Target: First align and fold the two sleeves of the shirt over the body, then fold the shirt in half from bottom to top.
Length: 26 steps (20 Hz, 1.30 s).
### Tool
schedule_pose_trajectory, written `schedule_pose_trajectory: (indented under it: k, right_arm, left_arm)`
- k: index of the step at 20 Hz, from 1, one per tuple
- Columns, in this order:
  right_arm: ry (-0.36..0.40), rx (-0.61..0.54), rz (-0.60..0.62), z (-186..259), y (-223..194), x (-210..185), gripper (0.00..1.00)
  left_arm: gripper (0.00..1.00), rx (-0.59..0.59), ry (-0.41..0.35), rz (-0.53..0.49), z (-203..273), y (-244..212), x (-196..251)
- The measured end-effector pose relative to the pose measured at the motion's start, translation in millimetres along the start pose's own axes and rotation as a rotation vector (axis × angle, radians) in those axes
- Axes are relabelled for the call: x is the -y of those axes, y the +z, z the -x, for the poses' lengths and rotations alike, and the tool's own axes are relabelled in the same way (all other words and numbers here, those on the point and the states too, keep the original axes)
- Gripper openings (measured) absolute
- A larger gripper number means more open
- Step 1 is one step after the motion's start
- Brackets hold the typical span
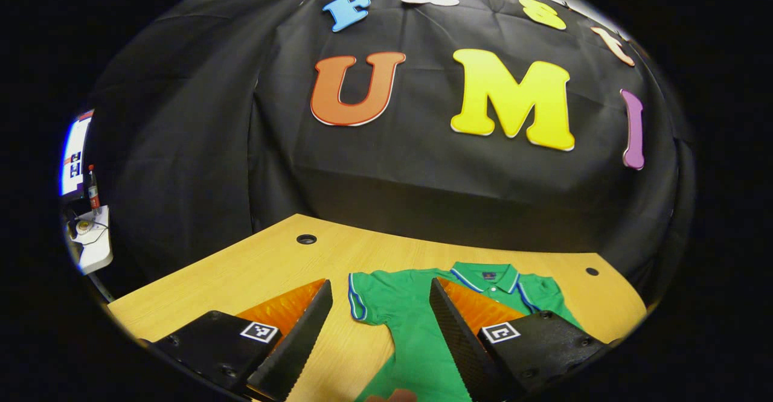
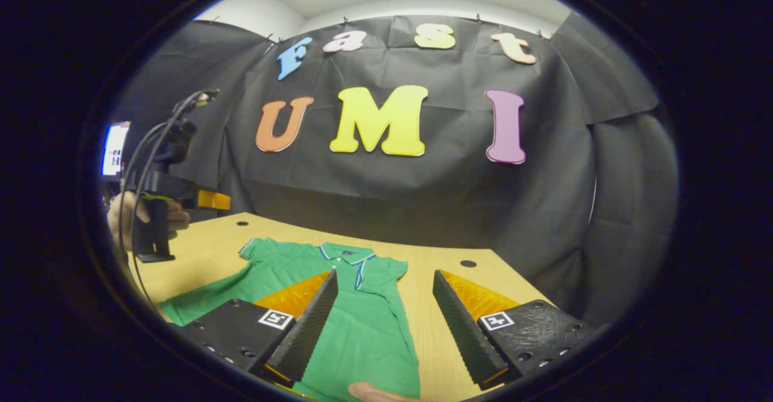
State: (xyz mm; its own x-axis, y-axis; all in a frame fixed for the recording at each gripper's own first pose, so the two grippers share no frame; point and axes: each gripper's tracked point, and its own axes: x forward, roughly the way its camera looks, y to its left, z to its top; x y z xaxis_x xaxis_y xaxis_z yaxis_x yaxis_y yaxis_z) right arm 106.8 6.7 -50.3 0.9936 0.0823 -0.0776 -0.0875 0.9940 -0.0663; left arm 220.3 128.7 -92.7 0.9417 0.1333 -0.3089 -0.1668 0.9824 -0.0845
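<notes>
A green polo shirt (image 1: 416,323) with blue-and-white trim lies flat on the wooden table (image 1: 241,275), collar (image 1: 486,276) toward the booth wall, short sleeves spread out. My left gripper (image 1: 380,290) hovers open above the shirt's left sleeve (image 1: 368,296), nothing between its fingers. In the right gripper view the same shirt (image 2: 356,317) stretches toward me, and my right gripper (image 2: 383,278) stands open above its right sleeve (image 2: 386,269) and side. The left gripper (image 2: 163,209), held by a hand, shows at the far left of that view, raised over the table.
The table has round cable holes (image 1: 306,239) near its back edge (image 1: 592,271). A side stand (image 1: 90,239) with a bottle stands off the table's left end. Part of a hand (image 2: 374,393) shows at the shirt's lower edge.
</notes>
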Motion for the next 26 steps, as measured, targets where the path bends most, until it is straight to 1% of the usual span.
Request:
schedule_pose_trajectory:
  k: [1, 2, 3, 4, 6, 7, 8, 9, 11, 14, 15, 16, 17, 19, 20, 21, 22, 23, 24, 26]
  right_arm:
    - [0.007, 0.006, -0.005, 0.8, 0.0, -2.1, 0.95]
    - [0.02, 0.004, -0.017, -0.7, -2.4, -6.0, 0.97]
    - [0.026, -0.006, -0.028, -2.3, -6.7, -6.2, 0.95]
    - [0.017, -0.016, -0.032, -4.8, -11.0, -2.6, 0.95]
    - [-0.018, -0.022, -0.015, -9.0, -16.4, 4.1, 0.95]
    - [-0.018, -0.018, -0.001, -9.5, -16.9, 3.1, 0.95]
    - [-0.014, -0.015, 0.01, -10.6, -18.2, -0.3, 0.97]
    - [-0.009, -0.017, 0.013, -12.0, -20.2, -2.5, 0.95]
    - [-0.011, -0.035, 0.023, -15.3, -28.8, -3.7, 0.95]
    - [-0.029, -0.058, 0.046, -22.5, -40.3, -3.8, 0.95]
    - [-0.023, -0.064, 0.046, -24.6, -42.6, -6.5, 0.95]
    - [-0.015, -0.069, 0.046, -25.6, -44.4, -9.1, 0.95]
    - [-0.011, -0.073, 0.047, -26.9, -45.9, -10.5, 0.95]
    - [-0.011, -0.066, 0.052, -26.2, -46.4, -12.4, 0.95]
    - [-0.017, -0.061, 0.044, -26.4, -46.1, -11.6, 0.95]
    - [-0.017, -0.064, 0.036, -26.6, -46.8, -11.1, 0.95]
    - [-0.018, -0.07, 0.029, -26.3, -48.8, -10.8, 0.95]
    - [-0.023, -0.072, 0.024, -27.0, -48.7, -8.9, 0.95]
    - [-0.03, -0.072, 0.02, -26.6, -48.4, -6.2, 0.96]
    - [-0.038, -0.069, 0.012, -27.0, -46.8, -2.5, 0.95]
  left_arm:
    - [1.0, -0.054, 0.008, 0.002, -18.7, -16.6, -4.8]
    - [1.0, -0.106, 0.007, 0.011, -37.0, -32.3, -6.0]
    - [1.0, -0.152, 0.003, 0.016, -49.1, -47.6, -7.3]
    - [1.0, -0.189, 0.017, 0.018, -60.9, -59.4, -12.0]
    - [1.0, -0.216, 0.03, 0.019, -82.7, -75.3, -18.0]
    - [1.0, -0.218, 0.033, 0.02, -90.0, -78.1, -20.2]
    - [1.0, -0.214, 0.032, 0.024, -98.6, -79.5, -21.9]
    - [1.0, -0.217, 0.041, 0.026, -105.3, -79.8, -25.3]
    - [1.0, -0.239, 0.065, 0.027, -117.3, -84.9, -31.7]
    - [0.99, -0.285, 0.036, 0.06, -128.1, -98.1, -25.4]
    - [0.97, -0.304, 0.031, 0.054, -130.3, -104.4, -25.0]
    - [0.88, -0.331, 0.035, 0.045, -131.3, -111.8, -26.0]
    - [0.83, -0.324, 0.045, 0.027, -133.5, -110.6, -29.2]
    - [0.69, -0.325, 0.048, 0.018, -137.8, -109.1, -31.9]
    - [0.53, -0.327, 0.042, 0.014, -139.8, -109.8, -31.6]
    - [0.58, -0.326, 0.026, 0.011, -142.3, -109.2, -29.8]
    - [0.33, -0.336, 0.014, 0.014, -142.4, -110.1, -26.8]
    - [0.25, -0.346, -0.001, 0.016, -142.3, -109.3, -23.9]
    - [0.15, -0.355, -0.003, 0.013, -142.2, -109.9, -23.4]
    - [0.1, -0.375, 0.016, -0.019, -138.8, -109.9, -21.0]
